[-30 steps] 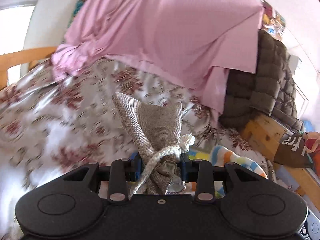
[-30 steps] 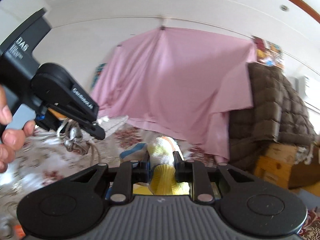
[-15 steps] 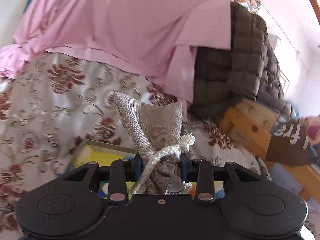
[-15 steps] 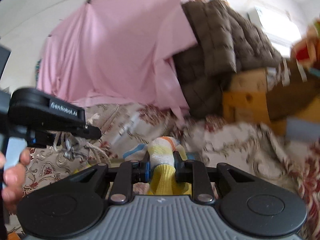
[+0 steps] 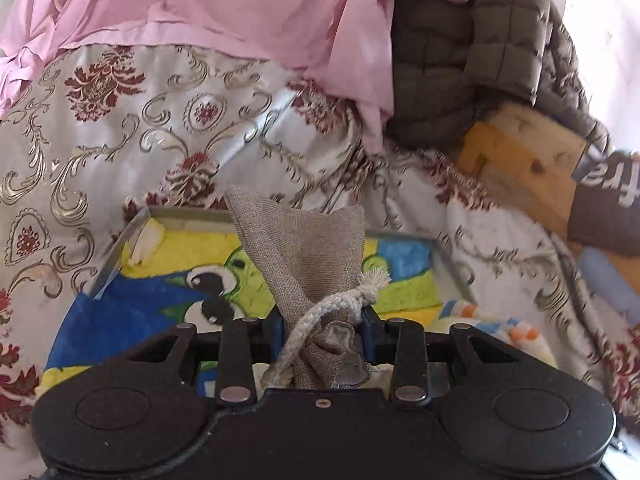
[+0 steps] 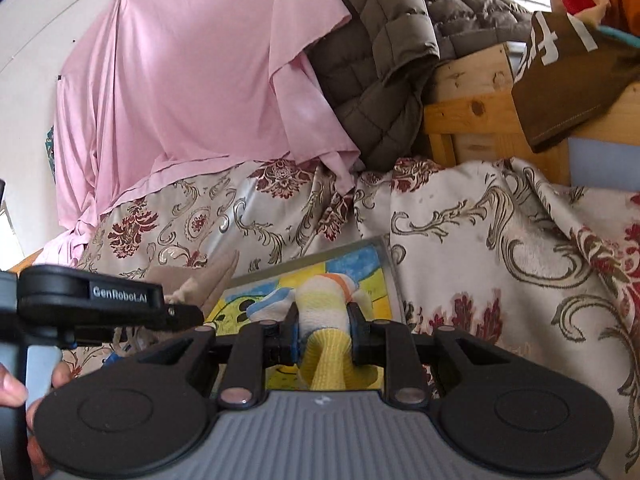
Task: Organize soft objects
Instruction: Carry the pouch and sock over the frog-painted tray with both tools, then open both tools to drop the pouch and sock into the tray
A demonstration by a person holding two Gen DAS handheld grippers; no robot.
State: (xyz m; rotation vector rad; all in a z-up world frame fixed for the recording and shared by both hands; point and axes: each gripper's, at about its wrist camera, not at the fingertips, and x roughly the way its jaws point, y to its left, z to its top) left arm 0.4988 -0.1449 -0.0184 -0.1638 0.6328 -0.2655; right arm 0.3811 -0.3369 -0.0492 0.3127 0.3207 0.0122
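My left gripper is shut on a grey-brown drawstring pouch, whose knotted cord hangs over the jaws. The pouch stands up above a clear bin lined with a blue, yellow and green cartoon cloth. My right gripper is shut on a striped yellow, white and orange sock just over the same bin. In the right wrist view the left gripper sits at the left with the pouch, a hand below it.
The bin rests on a floral cream and red bedspread. A pink sheet hangs behind. A brown quilted jacket drapes over a wooden frame. A striped sock shows at the bin's right in the left wrist view.
Both grippers have swung right and down toward the bed, so the bin with the cartoon cloth now lies just under them. Each still grips its item.
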